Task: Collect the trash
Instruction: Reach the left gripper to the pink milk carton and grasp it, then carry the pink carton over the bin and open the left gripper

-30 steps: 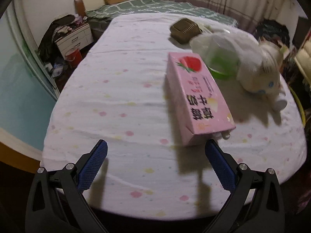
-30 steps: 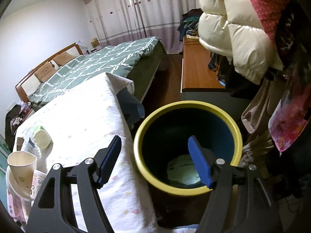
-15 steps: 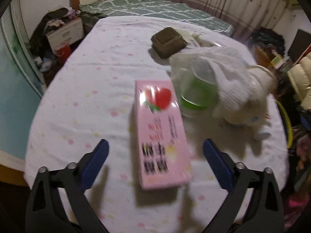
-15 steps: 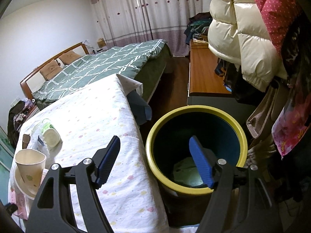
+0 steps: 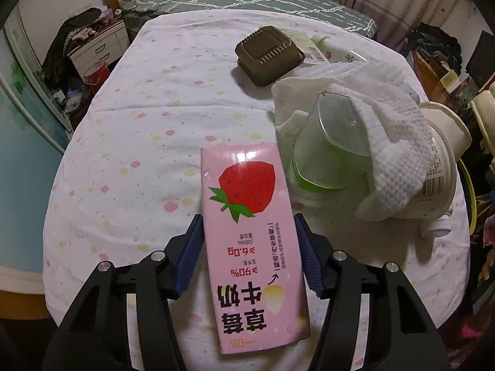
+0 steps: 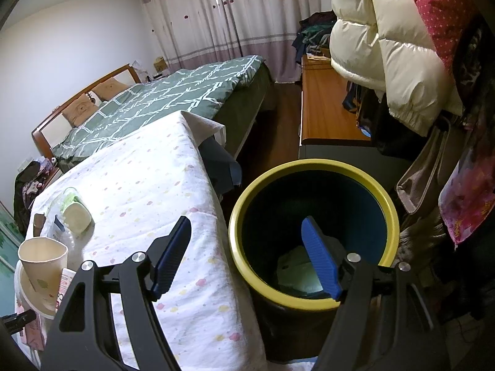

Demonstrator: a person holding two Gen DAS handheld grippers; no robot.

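Observation:
A pink strawberry milk carton lies on the white spotted tablecloth, its long side pointing away from me. My left gripper straddles it, its jaws closing, and both blue pads touch the carton's sides. In the right wrist view, my right gripper hangs open over the table edge and the yellow-rimmed bin, with nothing between its fingers. Some pale trash lies at the bottom of the bin.
Right of the carton stand a clear cup with a green base, a white cloth draped over it, and a paper tub. A brown lidded box sits farther back. A paper cup stands at the table's near left. Coats hang above the bin.
The left gripper moved across the table until the carton sat between its fingers, then narrowed onto it. The right gripper stayed open over the bin.

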